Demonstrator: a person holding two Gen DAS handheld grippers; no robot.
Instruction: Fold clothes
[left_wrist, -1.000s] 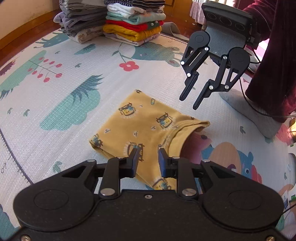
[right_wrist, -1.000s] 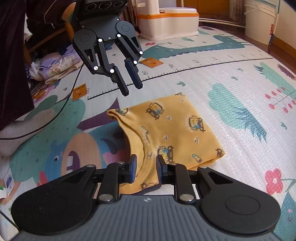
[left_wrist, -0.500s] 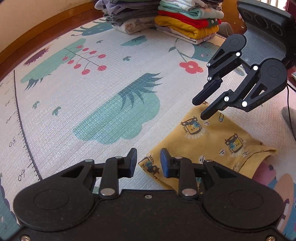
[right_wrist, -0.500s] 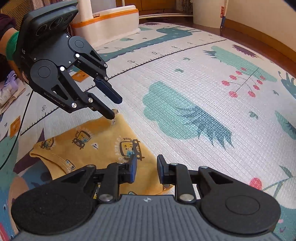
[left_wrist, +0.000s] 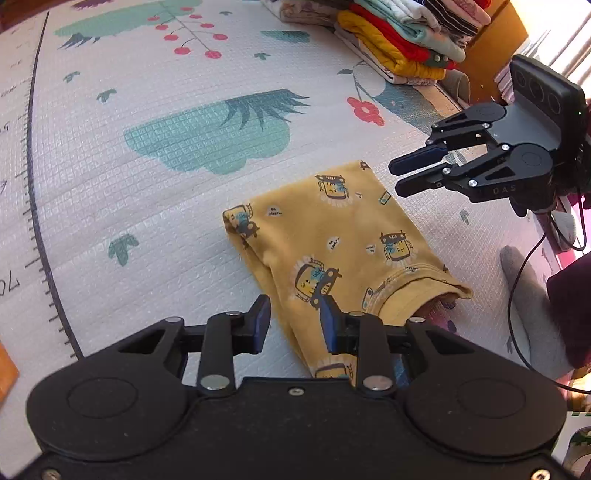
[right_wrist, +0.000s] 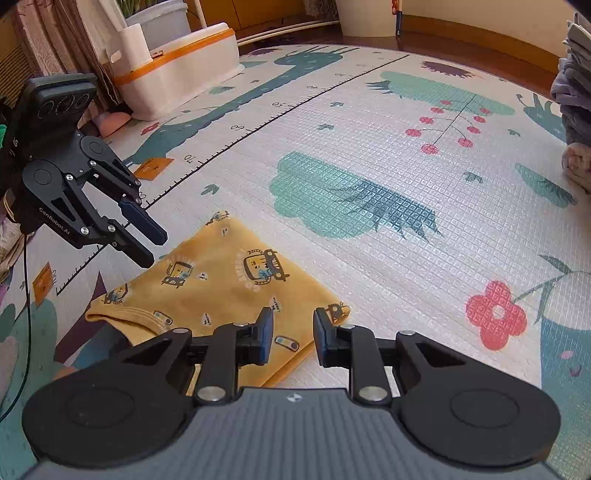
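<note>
Item one, the yellow garment (left_wrist: 332, 236): a folded piece printed with small cartoon cars, which I see lying flat on the play mat (left_wrist: 147, 206), well in from every mat edge that shows. Its ribbed hem end gapes slightly open towards the person's side.

Item two, my left gripper (left_wrist: 293, 319): jaws parted, nothing between them that they clamp. In the left wrist view the garment's near edge runs up between the two pads; the right pad sits over the cloth, the left pad over bare mat just beside the folded edge. I cannot tell whether either pad touches the fabric.

Item three, my right gripper (right_wrist: 293, 330): jaws likewise apart and holding nothing. In the right wrist view the garment's nearest corner lies under and between the pads, with the cloth spreading away to the left. From the left wrist view this same gripper hangs above the mat just beyond the garment's far corner, fingers pointing at it, clear of the cloth.

Item four, stack of folded clothes (left_wrist: 402, 40): yellow, red, mint and striped layers, near the mat's far edge in the left wrist view, well apart from the garment.

Item five, white tub with orange band (right_wrist: 177, 74): at the mat's far left edge in the right wrist view.

Item six, a grey sock (left_wrist: 528, 295) and dark red sleeve or trouser cloth, at the right of the left wrist view, beside the hem end.
</note>
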